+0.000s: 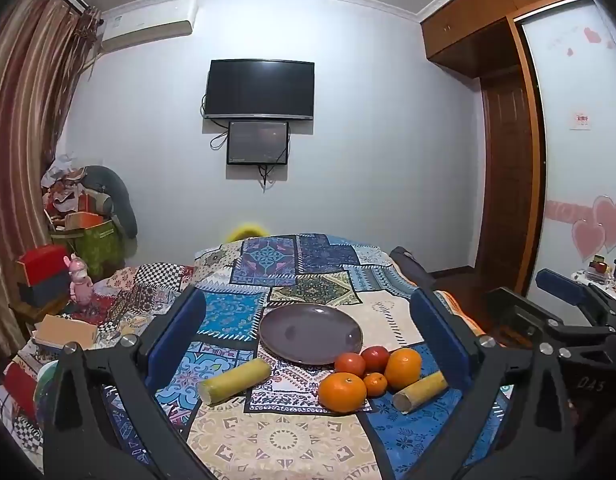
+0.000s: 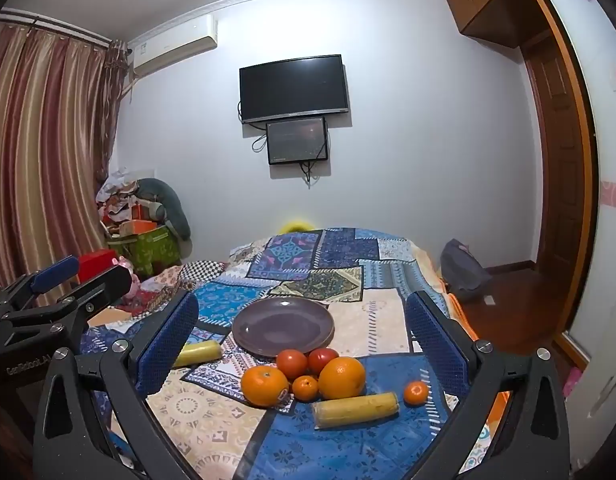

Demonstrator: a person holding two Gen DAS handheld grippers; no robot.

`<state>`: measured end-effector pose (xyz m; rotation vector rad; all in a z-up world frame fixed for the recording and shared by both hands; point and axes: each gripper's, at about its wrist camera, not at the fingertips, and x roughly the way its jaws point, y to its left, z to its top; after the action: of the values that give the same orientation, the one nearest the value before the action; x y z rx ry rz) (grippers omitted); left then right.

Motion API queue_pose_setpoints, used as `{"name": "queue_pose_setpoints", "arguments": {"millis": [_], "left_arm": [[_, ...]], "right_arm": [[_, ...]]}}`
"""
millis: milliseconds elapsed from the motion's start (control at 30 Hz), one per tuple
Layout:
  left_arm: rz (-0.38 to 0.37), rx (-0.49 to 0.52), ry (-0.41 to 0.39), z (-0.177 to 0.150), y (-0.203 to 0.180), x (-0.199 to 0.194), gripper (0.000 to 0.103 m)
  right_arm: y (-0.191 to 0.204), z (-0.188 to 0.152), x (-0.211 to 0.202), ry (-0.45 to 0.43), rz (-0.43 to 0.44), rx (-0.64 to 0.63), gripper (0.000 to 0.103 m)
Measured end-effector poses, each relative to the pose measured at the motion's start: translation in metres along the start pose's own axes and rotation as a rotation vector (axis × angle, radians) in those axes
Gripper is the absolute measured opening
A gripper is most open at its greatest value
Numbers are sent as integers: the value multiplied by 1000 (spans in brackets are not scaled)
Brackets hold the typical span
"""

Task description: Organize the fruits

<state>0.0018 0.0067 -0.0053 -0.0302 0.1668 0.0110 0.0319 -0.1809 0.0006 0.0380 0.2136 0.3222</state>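
An empty purple plate [image 1: 310, 333] [image 2: 283, 326] lies on the patchwork cloth. In front of it sit two tomatoes [image 1: 350, 363] [image 2: 292, 363], two large oranges [image 1: 342, 392] [image 2: 342, 377], a small mandarin [image 1: 375, 383] [image 2: 305, 387] and two wrapped corn cobs [image 1: 235, 381] [image 2: 356, 409]. A second small mandarin [image 2: 416, 393] lies right of the near cob. My left gripper [image 1: 308, 344] is open and empty above the cloth. My right gripper [image 2: 304, 340] is open and empty, also held back from the fruit.
The patchwork cloth [image 1: 276, 440] covers a bed. Boxes and a pink toy [image 1: 79, 284] crowd the left side. A dark bag [image 2: 464, 270] sits on the wooden floor at right. A TV [image 1: 260, 89] hangs on the far wall.
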Motion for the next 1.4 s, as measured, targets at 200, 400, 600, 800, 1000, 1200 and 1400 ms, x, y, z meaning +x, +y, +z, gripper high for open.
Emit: {"name": "queue_pose_setpoints", "arguments": {"millis": [200, 400, 600, 800, 1000, 1200, 1400], "left_arm": [[-1, 0, 1, -1, 0, 0, 103], [0, 6, 0, -1, -1, 0, 103], [3, 11, -3, -1, -2, -1, 103], [1, 9, -2, 0, -3, -1, 103], [1, 10, 0, 0, -4, -2, 103], [8, 9, -2, 0, -4, -3, 103], [8, 7, -3, -1, -4, -3, 103]], "right_arm": [[1, -4, -7, -6, 7, 0, 103], [4, 0, -7, -6, 7, 2, 103], [-2, -7, -6, -6, 10, 7, 103], [-2, -7, -6, -7, 11, 8, 103], [-1, -7, -6, -7, 14, 9, 103], [0, -8, -7, -9, 18, 7, 103], [0, -8, -5, -10, 22, 7, 103]]}}
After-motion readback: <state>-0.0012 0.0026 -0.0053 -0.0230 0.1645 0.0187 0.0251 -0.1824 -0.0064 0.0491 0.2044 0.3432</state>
